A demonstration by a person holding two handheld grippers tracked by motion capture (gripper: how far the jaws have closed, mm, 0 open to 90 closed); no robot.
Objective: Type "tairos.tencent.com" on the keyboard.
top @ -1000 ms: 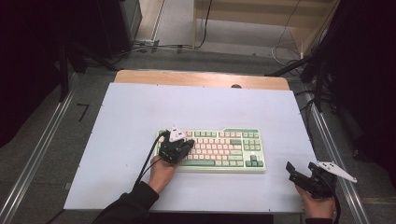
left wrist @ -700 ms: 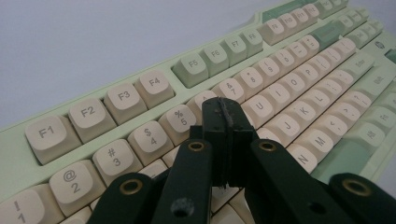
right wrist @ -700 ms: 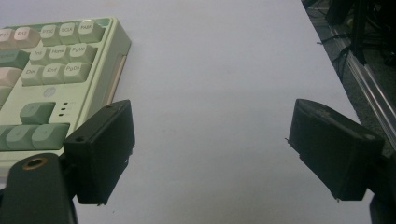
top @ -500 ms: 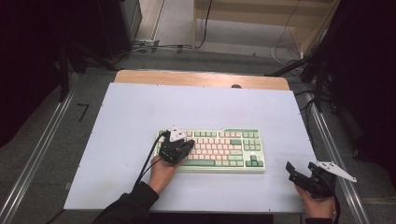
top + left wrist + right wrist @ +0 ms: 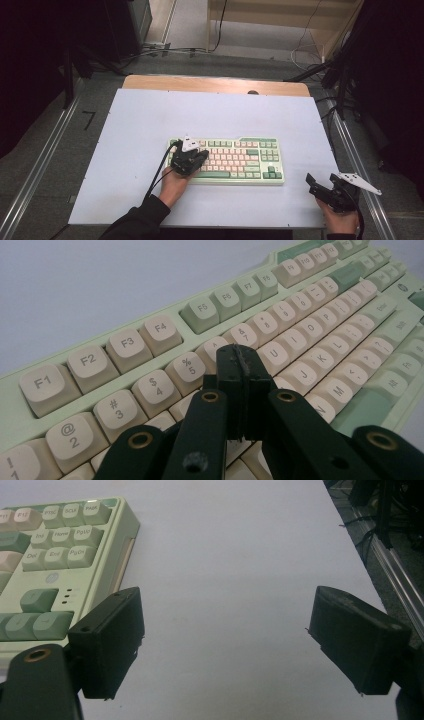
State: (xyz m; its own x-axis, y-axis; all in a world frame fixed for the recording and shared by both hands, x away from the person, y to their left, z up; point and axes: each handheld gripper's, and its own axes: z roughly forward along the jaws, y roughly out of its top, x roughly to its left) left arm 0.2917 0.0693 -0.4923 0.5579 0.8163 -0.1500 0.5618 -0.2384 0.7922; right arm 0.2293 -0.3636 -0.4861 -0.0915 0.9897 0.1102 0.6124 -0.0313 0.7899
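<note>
Keyboard [image 5: 235, 161] — pale green case with cream and green keycaps — lies flat on the white worktop [image 5: 150, 120], a little toward the person's side of the middle, its long edge running across the high view. Over its left end sits the left gripper [image 5: 197, 156], held in the left hand [image 5: 172, 184], its black cable trailing back along the sleeve. In the left gripper view the keyboard [image 5: 300, 335] stretches away to the upper right, and the left gripper [image 5: 244, 371] has its jaws pressed together with nothing between them, the joined tips low over the number row and the letter row below it, near the 5 key; whether they touch a keycap cannot be told. Well apart to the right, near the worktop's front right corner, the right gripper [image 5: 312, 183] rests in the right hand [image 5: 340, 220] — its jaws stand wide apart and empty. The right gripper view shows the right gripper [image 5: 225, 630] over bare worktop [image 5: 225, 555], with the keyboard's [image 5: 55, 550] right end just beside its left jaw.
</note>
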